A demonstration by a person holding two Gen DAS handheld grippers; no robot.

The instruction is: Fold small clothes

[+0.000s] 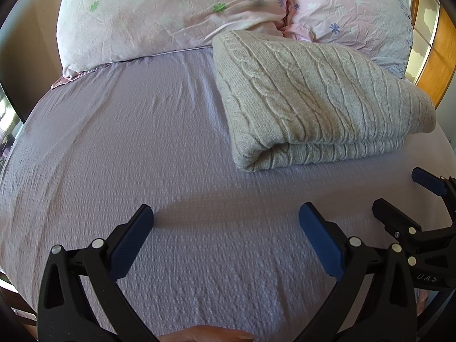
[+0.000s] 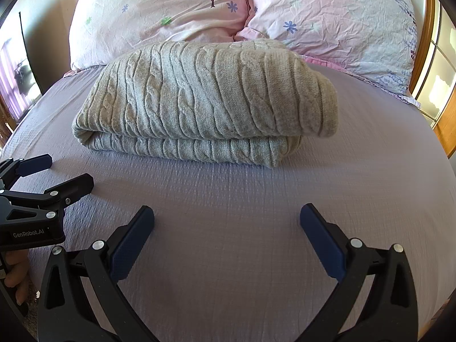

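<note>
At the far left, a pink floral pillow with a printed tree [image 2: 159, 14] leaned against the head of the bed, and the lilac textured bedspread [image 1: 114, 156] ran bare towards the near edge. The left gripper [image 1: 226, 229] hovered low over that bare cloth with its blue-padded jaws spread wide and nothing between them. Right of it and farther off lay the grey cable-knit sweater [image 2: 205, 99], folded into a thick, stacked rectangle, its far edge just beside the pillows. The right gripper [image 2: 226, 229] hung near the front of the bed, likewise wide apart and empty, well short of the sweater's near folded edge. Behind the sweater on the right sat a second pale pink flowered pillow [image 2: 342, 25], with a wooden frame [image 2: 447, 125] at the far right.

The fold looked close to finished. The upper layer bulged and overhung at the right end, so it seemed likely to slump or unroll if nudged. A further pinch taking only the top layer of the loose knit would probably drag the stack askew.
</note>
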